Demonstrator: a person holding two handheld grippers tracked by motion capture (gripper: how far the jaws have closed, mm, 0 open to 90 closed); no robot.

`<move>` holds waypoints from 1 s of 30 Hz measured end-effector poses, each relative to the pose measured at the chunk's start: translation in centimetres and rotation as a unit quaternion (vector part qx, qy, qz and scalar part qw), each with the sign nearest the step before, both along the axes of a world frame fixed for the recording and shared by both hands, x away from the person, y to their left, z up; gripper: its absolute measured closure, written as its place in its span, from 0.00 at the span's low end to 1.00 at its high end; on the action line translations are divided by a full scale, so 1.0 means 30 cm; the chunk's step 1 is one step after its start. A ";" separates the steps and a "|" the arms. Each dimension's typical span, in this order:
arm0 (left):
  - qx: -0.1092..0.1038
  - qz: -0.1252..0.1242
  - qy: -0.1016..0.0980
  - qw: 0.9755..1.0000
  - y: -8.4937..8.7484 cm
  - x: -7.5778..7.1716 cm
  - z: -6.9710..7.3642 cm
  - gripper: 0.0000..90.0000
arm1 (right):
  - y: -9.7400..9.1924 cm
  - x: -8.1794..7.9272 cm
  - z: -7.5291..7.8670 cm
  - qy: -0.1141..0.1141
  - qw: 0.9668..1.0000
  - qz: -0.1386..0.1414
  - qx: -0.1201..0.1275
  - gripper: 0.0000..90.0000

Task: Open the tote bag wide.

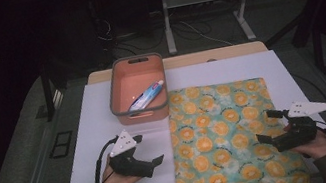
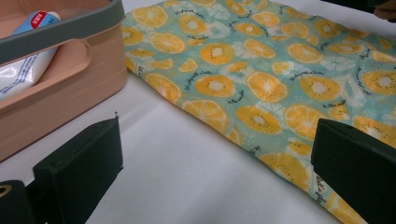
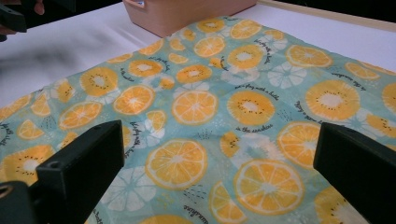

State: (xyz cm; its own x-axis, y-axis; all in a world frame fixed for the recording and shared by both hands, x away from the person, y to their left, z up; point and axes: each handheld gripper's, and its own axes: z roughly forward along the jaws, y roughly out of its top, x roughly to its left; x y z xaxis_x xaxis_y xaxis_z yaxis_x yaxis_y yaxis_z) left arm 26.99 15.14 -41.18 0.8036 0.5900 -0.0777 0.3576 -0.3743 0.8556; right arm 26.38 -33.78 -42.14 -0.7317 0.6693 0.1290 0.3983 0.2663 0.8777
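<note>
A teal cloth [image 1: 224, 131] printed with orange slices lies flat on the right half of the white board [image 1: 99, 118]. A salmon bin [image 1: 131, 61] with a grey rim stands at the cloth's far left corner and holds a toothpaste tube [image 1: 147, 95]. My left gripper [image 1: 149, 149] hovers over the bare board just left of the cloth, open, with nothing between its jaws. My right gripper [image 1: 264, 126] is over the cloth's right edge, open and holding nothing. The left gripper view shows the bin [image 2: 60, 28], the tube [image 2: 23, 65] and the cloth [image 2: 280, 79] beyond the open gripper [image 2: 215, 163]. In the right gripper view, the cloth [image 3: 233, 93] spreads under the open gripper [image 3: 215, 168].
The cloth's near edge hangs toward the table's front. A wooden table edge [image 1: 186, 59] shows behind the board, with metal desk legs [image 1: 166, 14] and cables on the dark floor beyond. The bin's base [image 3: 187, 11] sits at the top of the right gripper view.
</note>
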 end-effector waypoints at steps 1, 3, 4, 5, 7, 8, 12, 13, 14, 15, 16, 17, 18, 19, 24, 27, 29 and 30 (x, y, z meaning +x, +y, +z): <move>0.000 0.000 0.002 1.000 -0.002 0.000 -0.001 0.01 | -0.001 0.000 0.000 0.000 1.000 -0.001 0.000 0.02; 0.003 0.000 0.005 1.000 -0.004 0.003 -0.005 0.01 | -0.002 0.002 0.001 0.000 1.000 -0.001 0.004 0.02; 0.004 0.001 0.008 1.000 -0.005 0.003 -0.007 0.01 | -0.002 0.003 0.001 0.000 1.000 0.000 0.005 0.02; 0.006 0.002 0.009 1.000 -0.006 0.002 -0.009 0.02 | -0.002 0.005 0.001 0.000 1.000 0.000 0.006 0.02; 0.005 0.003 0.009 1.000 -0.010 -0.003 -0.011 0.02 | 0.000 0.011 -0.001 0.000 1.000 0.001 0.006 0.02; 0.006 0.001 0.009 1.000 -0.014 -0.005 -0.011 0.02 | 0.003 0.012 -0.001 0.003 1.000 0.001 0.003 0.02; 0.009 0.001 0.009 1.000 -0.034 -0.007 -0.011 0.03 | 0.014 0.009 0.001 -0.002 1.000 0.002 -0.006 0.02; 0.010 0.001 0.009 1.000 -0.043 -0.007 -0.012 0.03 | 0.015 0.009 0.002 -0.002 1.000 0.002 -0.007 0.02; 0.011 -0.001 0.009 1.000 -0.052 -0.006 -0.013 0.04 | 0.017 0.010 0.002 -0.003 1.000 0.003 -0.007 0.02; 0.013 -0.003 0.011 1.000 -0.073 -0.002 -0.017 0.04 | 0.017 0.011 0.001 -0.003 1.000 0.002 -0.007 0.02; 0.013 -0.003 0.011 1.000 -0.073 -0.002 -0.017 0.04 | 0.017 0.011 0.001 -0.003 1.000 0.002 -0.007 0.02; 0.015 -0.006 0.012 1.000 -0.084 0.000 -0.020 0.05 | 0.018 0.012 0.000 -0.001 1.000 0.002 -0.009 0.02; 0.022 -0.010 0.015 1.000 -0.108 0.005 -0.028 0.05 | 0.018 0.013 0.000 -0.001 1.000 0.002 -0.008 0.02; 0.022 -0.010 0.015 1.000 -0.108 0.005 -0.028 0.05 | 0.017 0.014 0.000 -0.001 1.000 0.002 -0.007 0.02; 0.044 -0.023 0.033 0.998 -0.164 0.015 -0.059 0.07 | 0.016 0.015 -0.001 0.000 1.000 0.002 -0.006 0.02; 0.051 -0.028 0.041 0.997 -0.188 0.017 -0.073 0.09 | 0.015 0.016 -0.001 -0.001 1.000 0.001 -0.006 0.02; 0.054 -0.029 0.043 0.997 -0.198 0.018 -0.079 0.11 | 0.016 0.015 0.000 -0.001 1.000 0.000 -0.007 0.02; 0.052 -0.028 0.046 0.997 -0.202 0.019 -0.082 0.11 | 0.016 0.016 -0.001 -0.002 1.000 0.001 -0.008 0.02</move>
State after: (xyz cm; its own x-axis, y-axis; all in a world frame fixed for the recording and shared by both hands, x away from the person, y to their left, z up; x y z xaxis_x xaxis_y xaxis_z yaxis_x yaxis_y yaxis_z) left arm 27.56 9.07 -43.65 0.8280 0.5529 -0.0931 0.4080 -0.4803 0.7764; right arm 26.86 -33.30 -42.16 -0.7331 0.6702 0.1154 0.3939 0.2800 0.8755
